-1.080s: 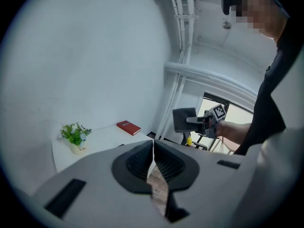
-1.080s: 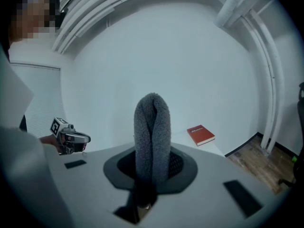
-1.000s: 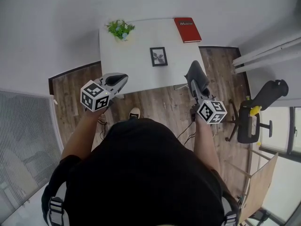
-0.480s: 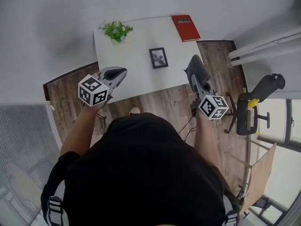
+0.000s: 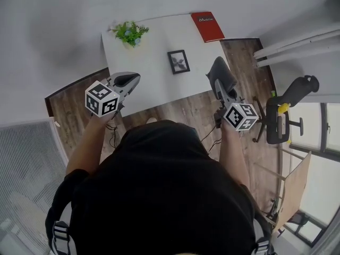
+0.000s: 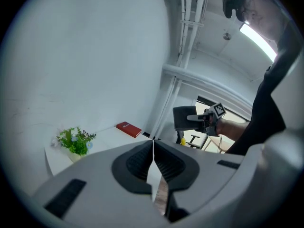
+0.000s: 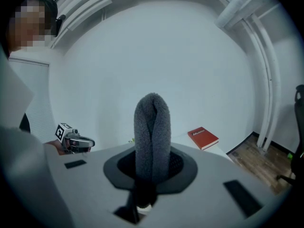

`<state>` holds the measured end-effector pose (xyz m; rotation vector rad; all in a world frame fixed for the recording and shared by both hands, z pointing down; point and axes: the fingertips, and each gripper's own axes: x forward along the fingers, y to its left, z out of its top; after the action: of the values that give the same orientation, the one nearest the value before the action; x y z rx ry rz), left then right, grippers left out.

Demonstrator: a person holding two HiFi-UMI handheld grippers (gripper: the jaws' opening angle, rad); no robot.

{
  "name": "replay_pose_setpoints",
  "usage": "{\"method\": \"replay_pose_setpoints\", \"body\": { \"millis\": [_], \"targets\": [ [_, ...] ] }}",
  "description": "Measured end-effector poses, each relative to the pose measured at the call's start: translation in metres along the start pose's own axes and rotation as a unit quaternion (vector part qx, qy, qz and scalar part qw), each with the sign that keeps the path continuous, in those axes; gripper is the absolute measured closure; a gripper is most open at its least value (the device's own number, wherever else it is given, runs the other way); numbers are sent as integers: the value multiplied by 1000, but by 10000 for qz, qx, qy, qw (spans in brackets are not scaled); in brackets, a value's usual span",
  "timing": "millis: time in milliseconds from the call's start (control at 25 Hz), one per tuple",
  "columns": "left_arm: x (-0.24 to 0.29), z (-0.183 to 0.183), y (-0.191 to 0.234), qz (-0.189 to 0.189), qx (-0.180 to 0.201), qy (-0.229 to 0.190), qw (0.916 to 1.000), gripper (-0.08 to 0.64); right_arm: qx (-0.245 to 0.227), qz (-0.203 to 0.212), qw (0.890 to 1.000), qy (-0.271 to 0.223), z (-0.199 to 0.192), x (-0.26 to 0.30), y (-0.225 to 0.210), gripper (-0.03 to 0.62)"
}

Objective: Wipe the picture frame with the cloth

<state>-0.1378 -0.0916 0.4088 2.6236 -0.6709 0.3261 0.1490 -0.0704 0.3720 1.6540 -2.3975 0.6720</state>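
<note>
Left gripper (image 5: 129,80): fingers pressed together with nothing between them; the left gripper view shows the two pads meeting along one thin seam. Right gripper (image 5: 219,79): fingers pinching a folded grey fleecy cloth (image 7: 152,127), which stands up out of the fingers as a rounded loop. The small black picture frame with a leaf print (image 5: 179,61) lies flat on the white rectangular desk (image 5: 154,86), untouched. It sits ahead of both pairs of fingers and between them, nearer the right pair, and clear of the cloth. A red hardcover book (image 5: 207,26) lies at the desk's far corner, well beyond the right fingers. A small green potted plant (image 5: 129,33) stands at the other far corner, beyond the left fingers. A black office chair (image 5: 281,122) is out to the right of the right fingers, on the brown wooden floor (image 5: 180,110). Compared with one second ago: both grippers have advanced toward the desk. The strip of floor between the person's body and the desk's near edge is narrower, and the shoe seen there is now almost hidden. The left fingertips reach further in over the near-left part of the desk, and the frame lies closer in front of the right fingers. Grip unchanged on both sides. Frame, book and plant keep their places on the desk.
</note>
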Motion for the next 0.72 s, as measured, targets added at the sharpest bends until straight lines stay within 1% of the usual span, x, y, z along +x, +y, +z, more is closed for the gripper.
{"method": "replay_pose_setpoints", "body": {
  "millis": [360, 520, 720],
  "targets": [
    [12, 1, 1, -163, 73, 83, 9998, 548, 65, -77, 9999, 62, -5, 0, -5, 546],
    [14, 3, 4, -114, 32, 35, 9999, 548, 29, -38, 9999, 107, -1, 7, -10, 546],
    [17, 1, 13, 57, -36, 35, 10000, 548, -48, 168, 9997, 183, 7, 28, -16, 546]
  ]
}}
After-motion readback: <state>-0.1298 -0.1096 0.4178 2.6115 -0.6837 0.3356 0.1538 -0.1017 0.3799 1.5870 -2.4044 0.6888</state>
